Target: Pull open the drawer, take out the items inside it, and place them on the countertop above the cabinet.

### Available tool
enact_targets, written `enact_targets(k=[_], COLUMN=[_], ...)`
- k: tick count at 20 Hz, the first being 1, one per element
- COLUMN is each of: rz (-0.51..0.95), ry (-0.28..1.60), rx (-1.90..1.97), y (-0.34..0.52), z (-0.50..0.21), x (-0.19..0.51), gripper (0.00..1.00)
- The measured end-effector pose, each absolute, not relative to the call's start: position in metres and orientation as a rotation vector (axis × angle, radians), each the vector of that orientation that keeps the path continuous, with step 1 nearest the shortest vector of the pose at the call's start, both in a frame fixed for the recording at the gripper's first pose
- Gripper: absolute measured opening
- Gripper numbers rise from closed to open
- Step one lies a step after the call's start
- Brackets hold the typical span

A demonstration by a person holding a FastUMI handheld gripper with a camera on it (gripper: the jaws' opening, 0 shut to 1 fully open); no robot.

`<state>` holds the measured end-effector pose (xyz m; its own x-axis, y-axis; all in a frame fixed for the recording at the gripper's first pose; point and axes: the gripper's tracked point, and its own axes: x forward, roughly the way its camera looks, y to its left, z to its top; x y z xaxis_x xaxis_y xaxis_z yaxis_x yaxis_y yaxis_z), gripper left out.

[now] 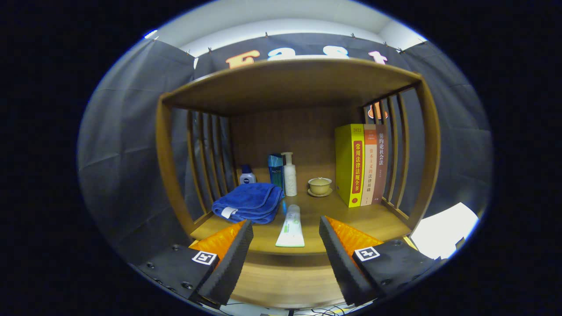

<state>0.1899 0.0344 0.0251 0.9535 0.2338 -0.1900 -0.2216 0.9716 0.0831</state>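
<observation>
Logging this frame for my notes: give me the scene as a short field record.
gripper: gripper open, holding nothing
between fingers: tube lying flat on countertop
left of tube: folded blue towel
behind: small jar, blue bottle, pump bottle, lidded cup
right: three upright books
drawer: cannot tell

Fingers [285, 228] spread apart, nothing between the pads; rear parts cut off at lower edge. Gripper body hidden.

Drawer front [281, 281] below surface [377, 219]: only upper strip visible, handle out of sight, contents hidden.

Blue tube [276, 171] partly behind white pump bottle [289, 174]; its base behind folded blue towel [249, 202].

Small dark-capped bottle [247, 175]: lower part hidden by towel.

Lidded cup [319, 185]: contents hidden.

Third book [380, 162] mostly covered by neighbours, only spine visible.

Toothpaste tube [290, 228]: print too small to make out.
</observation>
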Motion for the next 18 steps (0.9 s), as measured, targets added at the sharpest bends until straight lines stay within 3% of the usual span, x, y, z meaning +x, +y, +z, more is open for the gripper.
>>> enact_targets(k=[11, 18], rz=[0.167, 0.109], ry=[0.069, 0.107], rx=[-0.005, -0.013], y=[0.035, 0.024], z=[-0.083, -0.131], x=[0.076, 0.090], gripper=[0.98, 0.98])
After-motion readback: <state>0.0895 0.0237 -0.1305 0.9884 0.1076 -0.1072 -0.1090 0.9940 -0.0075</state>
